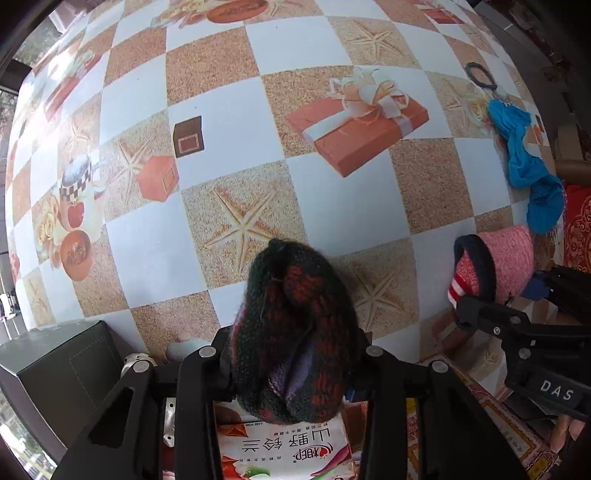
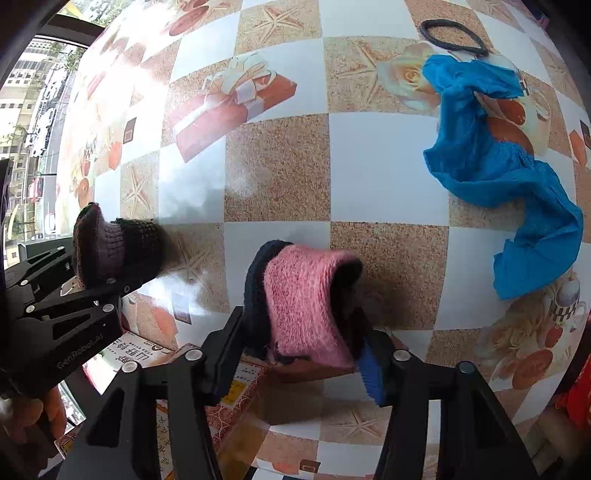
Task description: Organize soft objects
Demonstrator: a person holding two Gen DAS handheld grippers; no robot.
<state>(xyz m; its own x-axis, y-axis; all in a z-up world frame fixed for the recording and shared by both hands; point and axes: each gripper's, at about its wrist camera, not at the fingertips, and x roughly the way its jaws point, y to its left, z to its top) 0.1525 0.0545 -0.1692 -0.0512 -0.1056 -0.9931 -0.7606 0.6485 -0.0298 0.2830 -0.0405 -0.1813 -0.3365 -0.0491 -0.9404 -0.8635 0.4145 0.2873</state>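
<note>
Left wrist view, lower centre: your left hand-held gripper (image 1: 291, 354) clamps the dark knit piece (image 1: 291, 332); your right hand-held gripper (image 2: 306, 343) clamps the pink knit piece (image 2: 306, 295).

Checkered starfish-print tablecloth (image 1: 229, 66); window (image 2: 33, 122) at left, daylit street outside.

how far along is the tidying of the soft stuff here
Nothing looks put away yet. In hand: left tool grips a dark red-and-green knit piece, right tool a pink knit piece. Left: blue cloth and black hair band lie loose on the table.
</note>
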